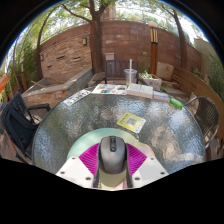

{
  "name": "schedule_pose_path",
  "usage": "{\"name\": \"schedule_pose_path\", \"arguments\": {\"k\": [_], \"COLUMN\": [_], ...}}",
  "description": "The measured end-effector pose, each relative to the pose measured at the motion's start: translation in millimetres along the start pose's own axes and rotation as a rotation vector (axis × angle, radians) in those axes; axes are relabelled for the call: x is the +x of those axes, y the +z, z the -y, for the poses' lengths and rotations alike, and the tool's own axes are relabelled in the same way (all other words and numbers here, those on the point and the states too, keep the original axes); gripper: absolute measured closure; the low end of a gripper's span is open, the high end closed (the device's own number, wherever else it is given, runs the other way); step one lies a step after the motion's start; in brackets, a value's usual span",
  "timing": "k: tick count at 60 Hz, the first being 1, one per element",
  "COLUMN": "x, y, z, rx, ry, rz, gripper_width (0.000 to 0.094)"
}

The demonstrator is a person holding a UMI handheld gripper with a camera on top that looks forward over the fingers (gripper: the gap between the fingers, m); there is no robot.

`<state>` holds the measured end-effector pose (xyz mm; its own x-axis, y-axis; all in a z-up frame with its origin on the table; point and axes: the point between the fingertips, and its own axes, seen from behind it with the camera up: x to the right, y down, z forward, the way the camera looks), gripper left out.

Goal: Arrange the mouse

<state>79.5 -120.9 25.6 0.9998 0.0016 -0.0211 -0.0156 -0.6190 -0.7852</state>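
A dark grey computer mouse (pixel 112 156) with a scroll wheel sits between my gripper's (pixel 112 160) two fingers, its nose pointing away from me. The magenta pads (pixel 86 159) press against both its sides. The mouse is held just above the near edge of a round glass table (pixel 90 125).
On the table lie a green-and-yellow booklet (pixel 130 122), papers (pixel 80 97), a plastic cup with a straw (pixel 130 75), a potted plant (pixel 152 79) and a green object (pixel 176 102). Dark chairs (pixel 18 122) stand around it. A brick wall and trees are behind.
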Motion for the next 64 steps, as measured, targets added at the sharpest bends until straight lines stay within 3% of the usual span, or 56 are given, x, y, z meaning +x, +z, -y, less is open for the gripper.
{"name": "schedule_pose_path", "arguments": {"k": [10,15,16,18,28,40,64], "x": [-7,-13,-16,-19,-29,-43,-52], "y": [15,-4,-11,-25,-109,-191,-242], "z": [-36,-26,-24,-16,27,41,26], "rx": [-0.076,-0.07,-0.066,-0.054,-0.019,-0.012,-0.015], "ry": [-0.041,-0.069,-0.074,-0.08,-0.11,-0.111,-0.086], "rz": [-0.021,-0.031,-0.031,-0.035,-0.08,-0.107,-0.118], "gripper_width": [0.0386,0.008,0.0072,0.0107,0.0084,0.0084,0.0083]}}
